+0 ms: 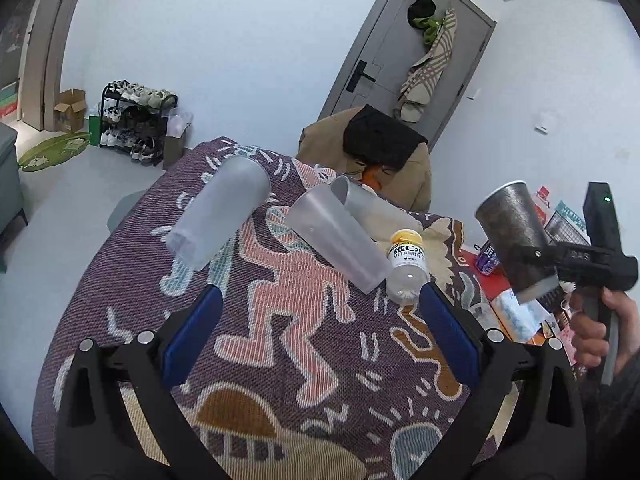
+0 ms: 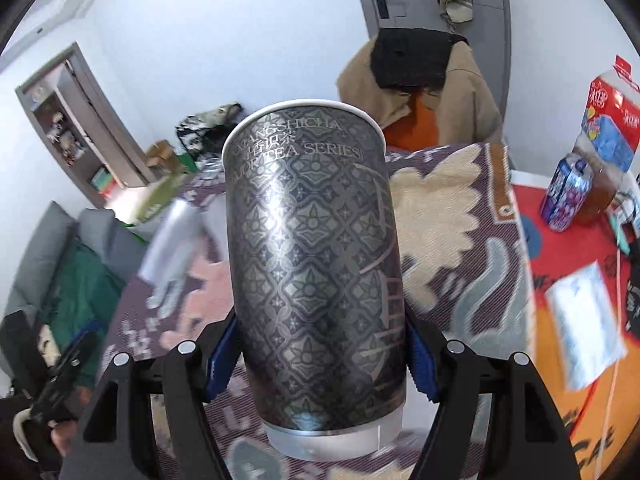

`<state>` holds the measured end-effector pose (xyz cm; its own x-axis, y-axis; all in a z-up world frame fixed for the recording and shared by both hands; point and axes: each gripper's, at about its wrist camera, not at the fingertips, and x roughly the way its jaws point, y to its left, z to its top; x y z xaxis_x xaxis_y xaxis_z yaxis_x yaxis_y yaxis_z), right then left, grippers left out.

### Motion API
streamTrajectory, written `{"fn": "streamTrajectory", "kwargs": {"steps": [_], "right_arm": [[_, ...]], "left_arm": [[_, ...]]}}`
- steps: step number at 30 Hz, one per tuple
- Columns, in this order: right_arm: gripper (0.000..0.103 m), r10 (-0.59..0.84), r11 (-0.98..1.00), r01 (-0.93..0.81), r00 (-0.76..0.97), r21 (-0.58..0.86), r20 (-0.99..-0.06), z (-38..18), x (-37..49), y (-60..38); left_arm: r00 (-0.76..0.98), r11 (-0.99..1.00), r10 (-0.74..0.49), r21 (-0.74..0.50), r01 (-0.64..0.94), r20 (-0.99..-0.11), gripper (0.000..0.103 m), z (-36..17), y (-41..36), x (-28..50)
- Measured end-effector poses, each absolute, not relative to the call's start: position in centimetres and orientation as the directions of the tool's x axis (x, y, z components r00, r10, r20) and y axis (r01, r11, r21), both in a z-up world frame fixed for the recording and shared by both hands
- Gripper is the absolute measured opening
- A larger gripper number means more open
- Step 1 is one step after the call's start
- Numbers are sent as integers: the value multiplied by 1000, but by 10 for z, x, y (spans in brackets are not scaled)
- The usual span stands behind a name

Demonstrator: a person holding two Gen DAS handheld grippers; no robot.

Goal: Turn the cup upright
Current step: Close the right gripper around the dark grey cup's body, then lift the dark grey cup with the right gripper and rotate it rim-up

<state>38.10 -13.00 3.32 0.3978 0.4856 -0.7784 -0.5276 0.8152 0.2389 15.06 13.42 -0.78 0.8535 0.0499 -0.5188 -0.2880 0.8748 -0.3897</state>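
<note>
The paper tea cup point(image 2: 316, 276) is tall and dark grey, covered in a silvery lattice of diamonds and small flowers, with a white rolled rim at the top and a pale band at its base. Printed near the rim are "TEA SERIES" and some Chinese characters (the line above them is only partly legible).

Left of the cup, on the patterned tablecloth point(image 1: 280, 320), a frosted plastic cup point(image 1: 218, 212) lies on its side, then a clear plastic cup point(image 1: 340, 236), then a yellow-capped bottle point(image 1: 406, 268) labelled "VITAMIN". The left gripper point(image 1: 320, 332) hangs over the cloth, its blue pads spread wide around nothing.

The right gripper point(image 2: 318, 360) pinches the cup low on its body, holding it rim-up and slightly tilted, above the cloth's right edge. Right of the cup stands a purple drink can point(image 2: 566, 196).
</note>
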Motion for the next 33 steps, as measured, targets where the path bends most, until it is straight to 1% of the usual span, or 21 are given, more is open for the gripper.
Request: {"fn": "streamTrajectory", "kwargs": {"steps": [4, 7, 9, 11, 14, 16, 18, 20, 22, 26, 28, 33], "right_arm": [[70, 517, 808, -522, 404, 274, -755, 34, 340, -128], [70, 550, 799, -511, 407, 317, -730, 33, 312, -128], [70, 567, 794, -502, 406, 344, -717, 30, 297, -127], [70, 588, 786, -485, 397, 382, -705, 23, 283, -128], [70, 605, 781, -460, 390, 422, -694, 11, 266, -128], [70, 614, 779, -436, 386, 450, -689, 0, 255, -127], [70, 628, 772, -416, 377, 481, -681, -11, 243, -125], [70, 643, 762, -397, 365, 512, -674, -23, 235, -123], [70, 651, 757, -370, 356, 539, -671, -37, 227, -121], [70, 643, 765, -323, 330, 557, -691, -65, 213, -112], [70, 631, 775, -308, 327, 552, -703, -76, 206, -107], [70, 618, 786, -266, 310, 558, -722, -103, 191, -99]], "left_arm": [[849, 860, 54, -407, -307, -526, 98, -6, 137, 134], [846, 821, 9, -479, -311, -534, 98, -15, 145, 127], [832, 799, -8, -503, -328, -555, 98, -22, 150, 123], [815, 811, 8, -473, -344, -579, 98, -24, 149, 120], [810, 840, 6, -437, -322, -586, 98, -26, 145, 113], [795, 847, 23, -410, -338, -606, 98, -27, 145, 110], [774, 871, 61, -345, -350, -630, 98, -27, 143, 108], [747, 899, 116, -251, -359, -655, 98, -27, 138, 106], [730, 901, 144, -216, -375, -668, 98, -28, 138, 103], [722, 910, 162, -181, -373, -673, 98, -26, 139, 95], [719, 917, 114, -206, -342, -686, 98, -27, 139, 92], [715, 936, 72, -199, -288, -695, 98, -27, 129, 85]]}}
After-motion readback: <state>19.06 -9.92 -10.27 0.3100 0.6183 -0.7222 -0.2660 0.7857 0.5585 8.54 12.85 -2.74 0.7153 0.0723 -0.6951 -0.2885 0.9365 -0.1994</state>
